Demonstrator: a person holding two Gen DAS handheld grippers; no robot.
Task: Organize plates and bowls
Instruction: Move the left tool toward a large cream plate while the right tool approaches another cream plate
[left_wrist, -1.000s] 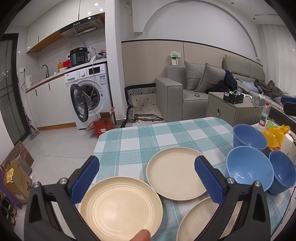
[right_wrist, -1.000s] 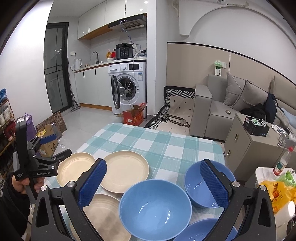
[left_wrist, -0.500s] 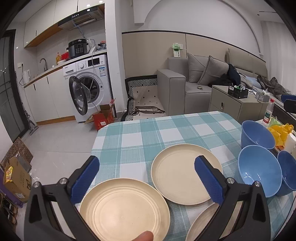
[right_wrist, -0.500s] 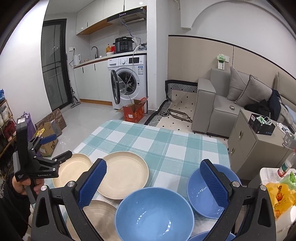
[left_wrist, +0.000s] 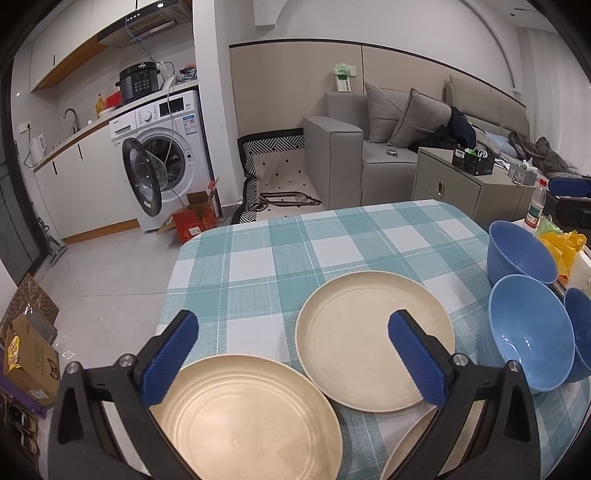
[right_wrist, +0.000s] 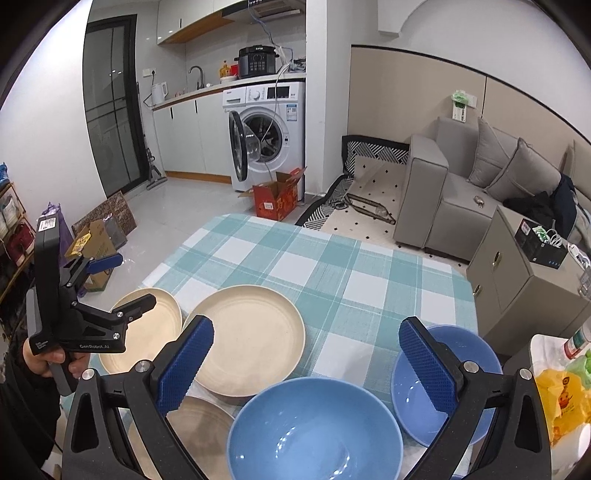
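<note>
Three beige plates lie on the checked tablecloth (left_wrist: 295, 251): a near-left plate (left_wrist: 243, 421), a middle plate (left_wrist: 369, 339) and a third plate (left_wrist: 410, 450) cut off at the bottom. My left gripper (left_wrist: 291, 332) hovers open over the first two, holding nothing. Three blue bowls (left_wrist: 528, 332) cluster at the table's right edge. My right gripper (right_wrist: 306, 332) is open above the nearest blue bowl (right_wrist: 314, 428); a second bowl (right_wrist: 472, 350) sits partly behind its right finger. The middle plate (right_wrist: 251, 336) and the left gripper (right_wrist: 125, 282), held in a hand (right_wrist: 48, 358), show there too.
A yellow bag (right_wrist: 565, 402) and a bottle (left_wrist: 533, 206) stand on a small white stand right of the table. Beyond the far table edge are a grey sofa (right_wrist: 443, 192), a beige cabinet (right_wrist: 524, 277), a washing machine (left_wrist: 162, 147) with its door open, and a red box (right_wrist: 275, 197).
Both views have shifted a little; the bowls sit further right in the left wrist view and the near bowl lower in the right wrist view. Both grippers stay open and nothing on the table has moved.
</note>
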